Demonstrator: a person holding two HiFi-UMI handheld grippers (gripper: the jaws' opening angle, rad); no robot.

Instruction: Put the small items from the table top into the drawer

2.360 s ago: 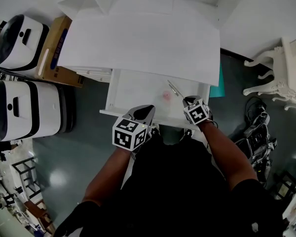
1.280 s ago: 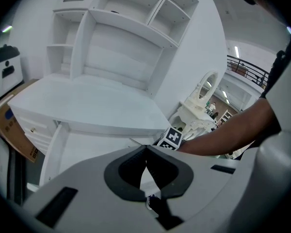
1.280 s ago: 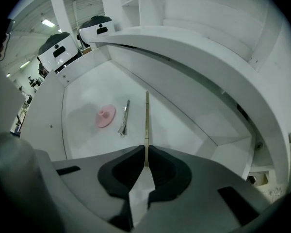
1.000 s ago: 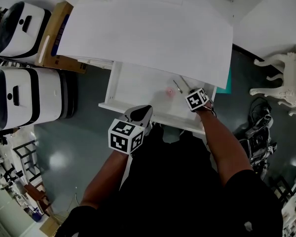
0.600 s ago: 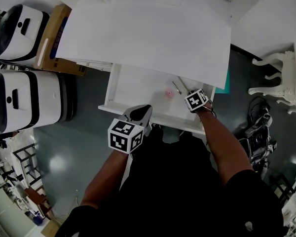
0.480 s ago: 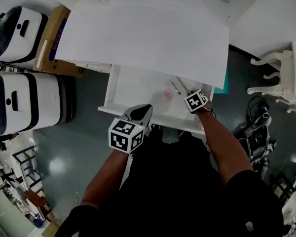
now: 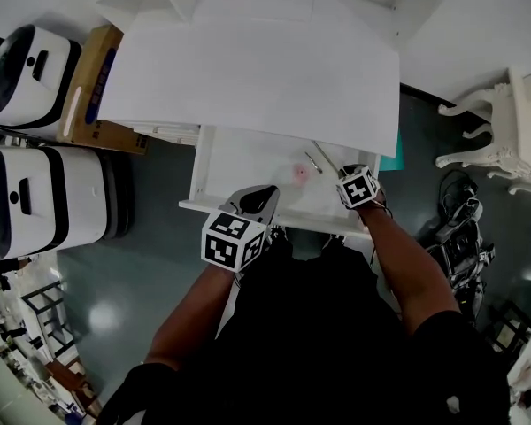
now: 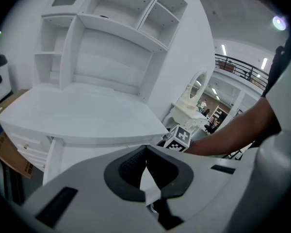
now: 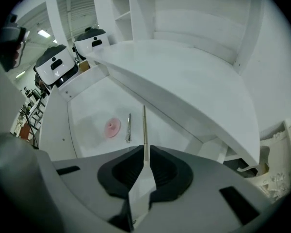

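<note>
Down at the front of the white bench [image 7: 248, 69], the drawer [image 7: 214, 162] stands pulled out. The right claw [image 9: 144, 161] is closed tight on a thin rod [image 9: 144, 130], which sticks out straight ahead from between the pads and over the drawer's floor; whether its tip touches the floor cannot be told. Just left of the rod lies a small metal piece [image 9: 128, 127], and beside that a pink disc [image 9: 112, 127], both inside the drawer. The left claw [image 8: 145, 161] is pressed together with nothing in it, held over the drawer's front edge.
</note>
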